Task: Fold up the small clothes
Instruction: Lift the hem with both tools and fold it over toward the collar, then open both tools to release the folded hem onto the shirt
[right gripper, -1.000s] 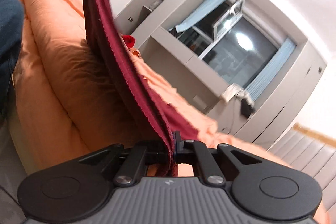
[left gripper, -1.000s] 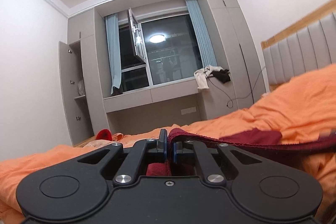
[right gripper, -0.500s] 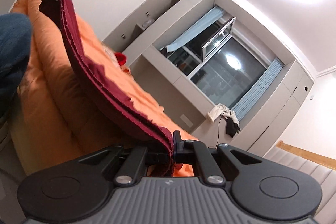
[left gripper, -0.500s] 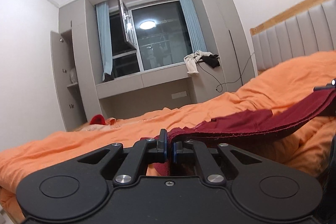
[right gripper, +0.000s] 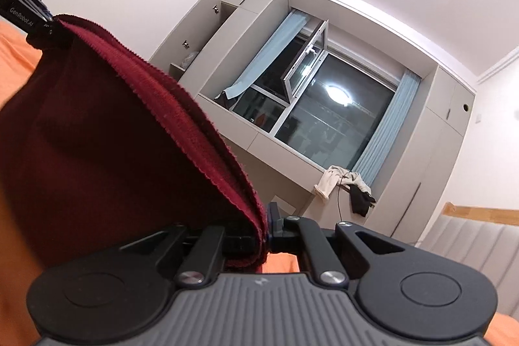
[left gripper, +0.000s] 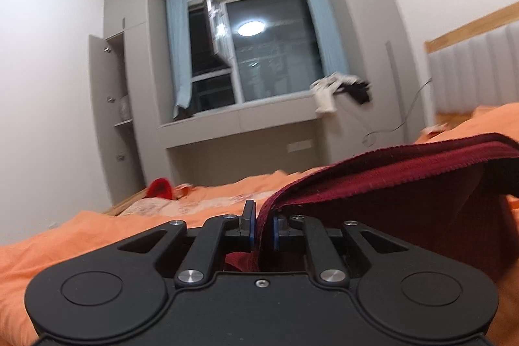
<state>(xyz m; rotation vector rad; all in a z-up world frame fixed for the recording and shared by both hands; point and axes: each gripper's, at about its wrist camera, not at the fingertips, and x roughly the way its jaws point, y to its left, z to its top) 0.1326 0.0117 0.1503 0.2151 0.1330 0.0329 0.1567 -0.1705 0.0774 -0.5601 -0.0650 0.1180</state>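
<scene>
The left tongs point(left gripper: 261, 226) have begun opening, cloth point(left gripper: 389, 184) still between; the right tongs point(right gripper: 266, 224) pinch its other corner above the bed point(left gripper: 81, 235). Folding looks unfinished.

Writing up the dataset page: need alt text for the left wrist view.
The left gripper, jaws opening, has a dark red garment between its pads, stretching right above an orange bedspread. Behind: grey cabinets and a dark window.

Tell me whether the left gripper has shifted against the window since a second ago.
Yes. The left gripper has swung leftward and tilted up: the window sits further right and the headboard has slid toward the frame edge.
</scene>
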